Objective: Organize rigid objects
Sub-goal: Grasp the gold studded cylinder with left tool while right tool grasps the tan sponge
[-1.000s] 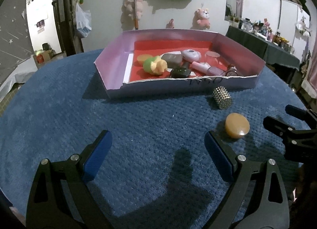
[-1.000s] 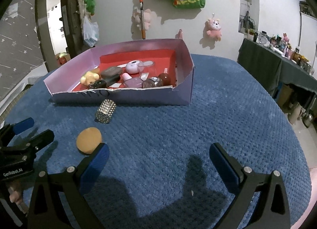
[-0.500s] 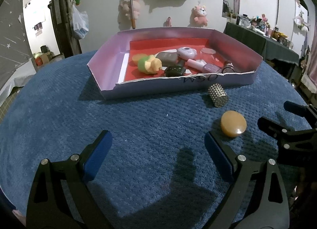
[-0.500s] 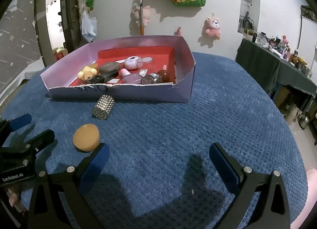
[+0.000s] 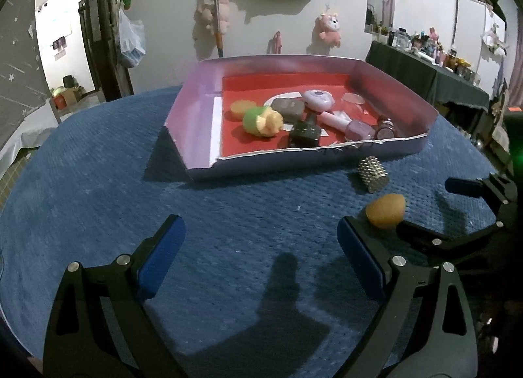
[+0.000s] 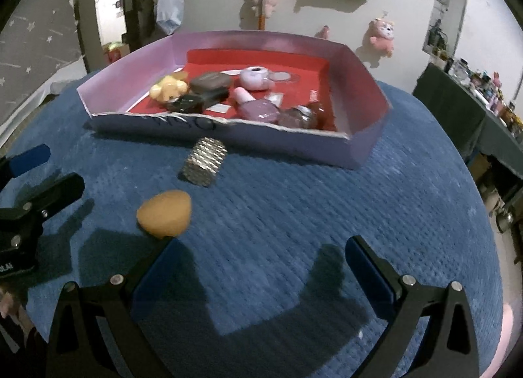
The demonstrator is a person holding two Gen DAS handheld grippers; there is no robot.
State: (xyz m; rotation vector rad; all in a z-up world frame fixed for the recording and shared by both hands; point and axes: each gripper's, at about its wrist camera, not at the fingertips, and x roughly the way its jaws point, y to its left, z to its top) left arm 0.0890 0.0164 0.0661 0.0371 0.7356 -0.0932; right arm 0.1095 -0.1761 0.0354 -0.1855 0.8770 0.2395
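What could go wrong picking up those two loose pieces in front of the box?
1. The orange piece lies right by one finger of the right gripper and close to the left gripper; both sets of jaws are open, so the two could collide there.
2. The studded silver cylinder lies on its side and may roll on the blue cloth.
3. The box front wall could catch an item carried low.

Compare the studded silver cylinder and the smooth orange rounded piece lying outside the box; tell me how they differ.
The studded silver cylinder is metallic and covered in rows of small bumps; the smooth orange rounded piece is matte and plain. The cylinder is a straight-sided cylinder, the orange piece a rounded lump. The cylinder lies closer to the purple cardboard box. Both rest on the blue textured tablecloth, outside the box, ungrasped.
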